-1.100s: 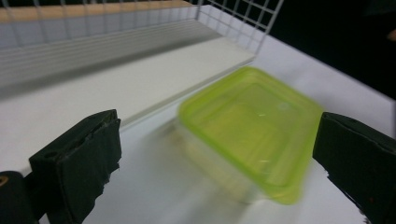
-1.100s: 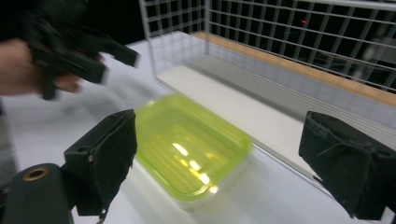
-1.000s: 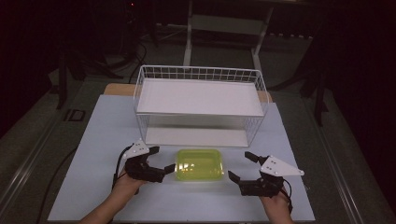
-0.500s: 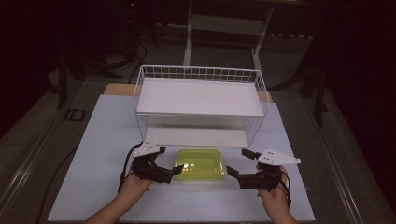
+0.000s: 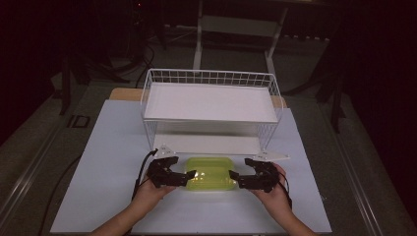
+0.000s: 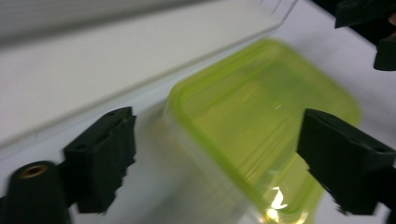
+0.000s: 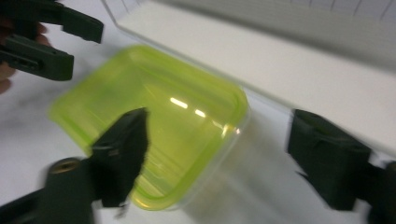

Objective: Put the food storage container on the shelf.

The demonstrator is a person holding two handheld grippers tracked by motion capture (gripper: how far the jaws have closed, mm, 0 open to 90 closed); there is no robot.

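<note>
Left gripper [image 5: 186, 178]: jaws wide, just been closing, straddling the left end of the yellow-green lidded container [image 5: 210, 173]; pads not pressing on it. Right gripper [image 5: 235, 179]: jaws likewise wide, just been closing, set around the container's right end, no firm grip seen. Container lies flat on the white table [image 5: 108, 147], between both grippers, just in front of the white wire shelf rack [image 5: 209, 105]. Both gripper views are motion-blurred.

Left hand-held gripper [image 6: 212, 154] jaws closing, straddling green-lidded container [image 6: 261, 121]; untouched.
</note>
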